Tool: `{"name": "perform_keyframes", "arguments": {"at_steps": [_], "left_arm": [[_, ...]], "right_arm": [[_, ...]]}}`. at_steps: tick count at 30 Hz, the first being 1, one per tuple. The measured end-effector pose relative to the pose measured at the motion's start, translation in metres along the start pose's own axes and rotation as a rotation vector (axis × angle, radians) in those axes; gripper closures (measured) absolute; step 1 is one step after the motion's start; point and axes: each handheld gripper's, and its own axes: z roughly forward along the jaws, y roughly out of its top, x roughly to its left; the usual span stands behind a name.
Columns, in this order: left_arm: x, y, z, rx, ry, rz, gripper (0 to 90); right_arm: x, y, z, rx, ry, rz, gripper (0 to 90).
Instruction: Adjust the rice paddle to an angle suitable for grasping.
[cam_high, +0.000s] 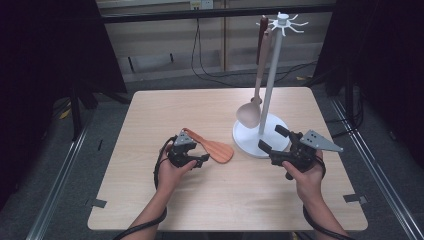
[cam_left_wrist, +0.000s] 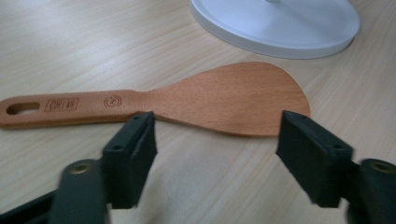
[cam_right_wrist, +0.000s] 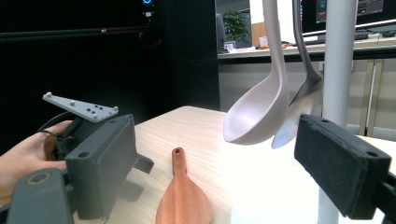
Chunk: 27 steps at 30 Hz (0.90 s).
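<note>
A wooden spatula (cam_high: 212, 148) lies flat on the table, blade to the right, handle hole toward the far left. My left gripper (cam_high: 199, 150) is open right beside it; in the left gripper view its jaws (cam_left_wrist: 217, 122) stand wide apart just short of the spatula's blade (cam_left_wrist: 233, 98), holding nothing. My right gripper (cam_high: 272, 138) is open too, hovering over the white stand's round base (cam_high: 250, 140). In the right gripper view the open jaws (cam_right_wrist: 219, 140) frame the spatula (cam_right_wrist: 184, 205) and a pale ladle (cam_right_wrist: 261, 112) hanging from the stand.
The stand's white pole (cam_high: 270, 75) rises to a ring of hooks (cam_high: 283, 22). The ladle (cam_high: 249, 114) and a second utensil (cam_right_wrist: 303, 107) hang from it. The table's right edge (cam_high: 340, 150) is close to my right hand. Black curtains flank the table.
</note>
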Motion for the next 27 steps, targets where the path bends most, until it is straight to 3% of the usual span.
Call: {"name": "perform_keyframes", "arguments": {"at_steps": [3, 8, 13, 14, 19, 24, 27], "left_arm": [[0.001, 0.003, 0.004, 0.003, 0.019, 0.050, 45.6], [0.000, 0.009, 0.011, 0.006, 0.021, 0.076, 67.6], [-0.004, 0.015, 0.022, 0.009, 0.039, 0.132, 87.8], [-0.006, 0.016, 0.024, 0.006, 0.016, 0.116, 90.0], [-0.013, 0.024, 0.037, 0.020, 0.012, 0.118, 90.0], [-0.007, 0.029, 0.046, 0.029, 0.044, 0.115, 90.0], [-0.003, 0.029, 0.047, 0.036, 0.052, 0.085, 90.0]], "right_arm": [[0.001, 0.000, 0.001, 0.001, 0.005, 0.001, 12.8], [0.001, -0.002, 0.002, 0.008, 0.001, 0.002, 12.7], [0.000, -0.001, 0.001, 0.011, 0.001, 0.005, 12.8], [-0.001, -0.001, 0.000, 0.009, -0.001, 0.008, 12.8], [-0.002, 0.000, -0.001, 0.002, -0.007, 0.011, 12.8], [-0.003, 0.000, -0.002, 0.001, -0.006, 0.017, 12.8], [-0.003, 0.001, -0.003, -0.002, -0.008, 0.016, 12.8]]}}
